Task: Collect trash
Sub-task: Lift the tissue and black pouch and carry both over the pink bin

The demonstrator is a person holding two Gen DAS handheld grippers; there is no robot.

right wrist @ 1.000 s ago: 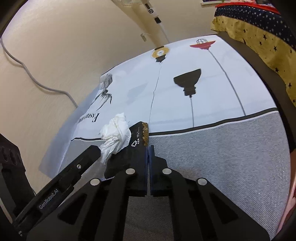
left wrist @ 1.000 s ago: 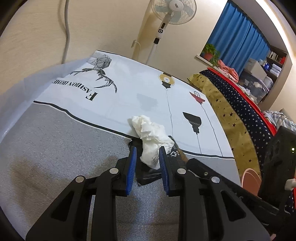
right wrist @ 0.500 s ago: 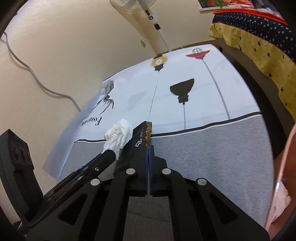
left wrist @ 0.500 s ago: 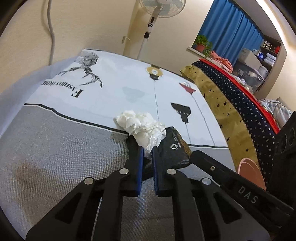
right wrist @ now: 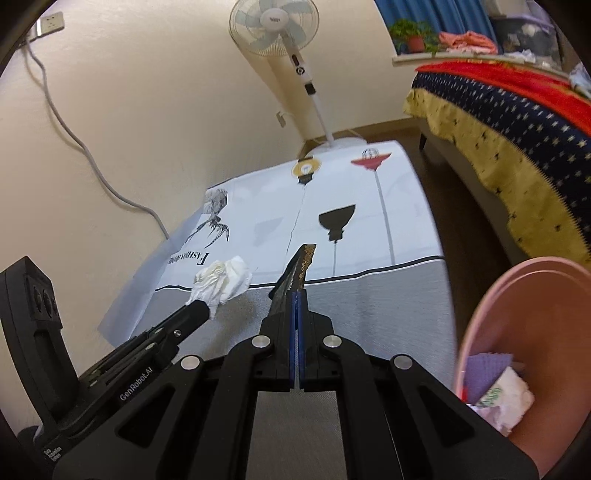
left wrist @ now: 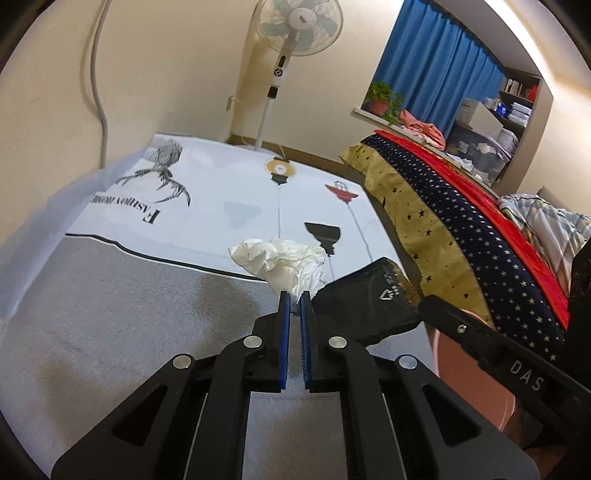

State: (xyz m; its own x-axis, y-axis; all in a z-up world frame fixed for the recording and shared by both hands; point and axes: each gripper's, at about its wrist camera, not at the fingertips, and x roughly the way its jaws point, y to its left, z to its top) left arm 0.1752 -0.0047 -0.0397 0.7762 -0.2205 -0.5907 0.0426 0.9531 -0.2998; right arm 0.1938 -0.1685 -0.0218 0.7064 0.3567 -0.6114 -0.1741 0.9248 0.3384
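Note:
My left gripper (left wrist: 294,300) is shut on a crumpled white tissue (left wrist: 284,263) and holds it above the table. The tissue also shows in the right wrist view (right wrist: 225,281), at the tip of the left gripper (right wrist: 201,312). My right gripper (right wrist: 297,295) is shut on a black snack wrapper with a gold edge (right wrist: 300,271), seen edge-on. The wrapper also shows in the left wrist view (left wrist: 365,306), just right of the tissue. A pink trash bin (right wrist: 524,291) with several scraps inside stands at the lower right of the right wrist view.
The table has a grey and white printed cloth (left wrist: 110,295). A standing fan (left wrist: 291,33) is behind it by the wall. A bed with a starred cover (left wrist: 461,221) lies to the right. The bin's rim (left wrist: 465,354) shows behind the right gripper's arm.
My left gripper closed on the tissue and lifted it. Both grippers rose from the table with their items and the bin came into the right wrist view.

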